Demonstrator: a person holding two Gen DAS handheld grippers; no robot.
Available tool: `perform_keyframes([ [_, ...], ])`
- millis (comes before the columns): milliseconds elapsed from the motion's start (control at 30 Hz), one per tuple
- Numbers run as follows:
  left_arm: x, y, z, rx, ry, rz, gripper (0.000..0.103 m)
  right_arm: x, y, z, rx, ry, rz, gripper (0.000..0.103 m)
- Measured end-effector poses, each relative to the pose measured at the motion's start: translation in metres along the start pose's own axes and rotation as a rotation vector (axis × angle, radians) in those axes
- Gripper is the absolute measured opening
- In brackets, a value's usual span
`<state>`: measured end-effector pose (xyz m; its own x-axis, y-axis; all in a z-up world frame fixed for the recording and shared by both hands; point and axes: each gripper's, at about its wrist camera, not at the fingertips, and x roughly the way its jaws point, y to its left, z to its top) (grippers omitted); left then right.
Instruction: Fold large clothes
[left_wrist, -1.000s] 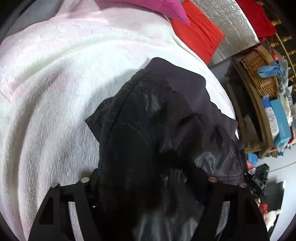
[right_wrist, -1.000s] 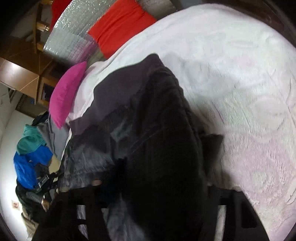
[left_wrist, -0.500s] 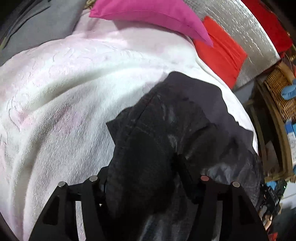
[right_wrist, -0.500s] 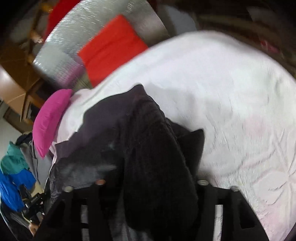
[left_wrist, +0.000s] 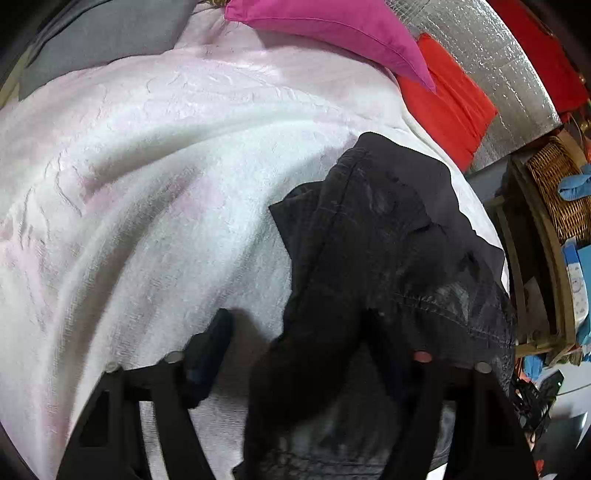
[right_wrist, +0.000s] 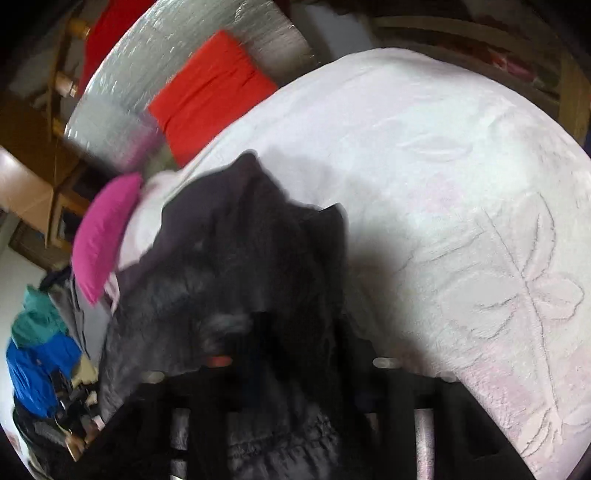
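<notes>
A dark garment (left_wrist: 388, 266) lies bunched on the white bedspread (left_wrist: 155, 206), filling the lower right of the left wrist frame and the lower centre of the right. The left gripper (left_wrist: 295, 354) stands parted, and a fold of cloth hangs between its jaws, the left finger (left_wrist: 210, 350) clear of it. The right gripper (right_wrist: 299, 365) has just been closing with cloth between its jaws — blur hides whether the pads press it — while a pink pillow (left_wrist: 332, 29) sits at the top.
</notes>
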<state>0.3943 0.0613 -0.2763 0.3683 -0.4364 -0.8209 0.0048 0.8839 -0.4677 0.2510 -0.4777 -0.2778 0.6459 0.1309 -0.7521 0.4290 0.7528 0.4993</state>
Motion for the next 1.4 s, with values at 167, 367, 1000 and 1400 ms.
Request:
perform_keyframes([
  [167,0.006,-0.024,0.001,0.096,-0.053,0.090,0.055,-0.003,0.015,-0.003,-0.065,-0.042,-0.113,0.028],
  [367,-0.008,-0.010,0.003,0.020,-0.039,0.094,0.064,-0.012,0.010,-0.004,-0.022,-0.026,-0.087,0.037],
  [1000,-0.069,0.005,-0.112,-0.134,-0.081,-0.089,0.074,-0.047,0.001,-0.103,0.311,0.056,0.286,0.076],
  [1400,-0.025,0.006,-0.074,-0.271,-0.115,-0.137,0.059,0.008,-0.004,-0.070,0.462,-0.020,0.173,0.053],
])
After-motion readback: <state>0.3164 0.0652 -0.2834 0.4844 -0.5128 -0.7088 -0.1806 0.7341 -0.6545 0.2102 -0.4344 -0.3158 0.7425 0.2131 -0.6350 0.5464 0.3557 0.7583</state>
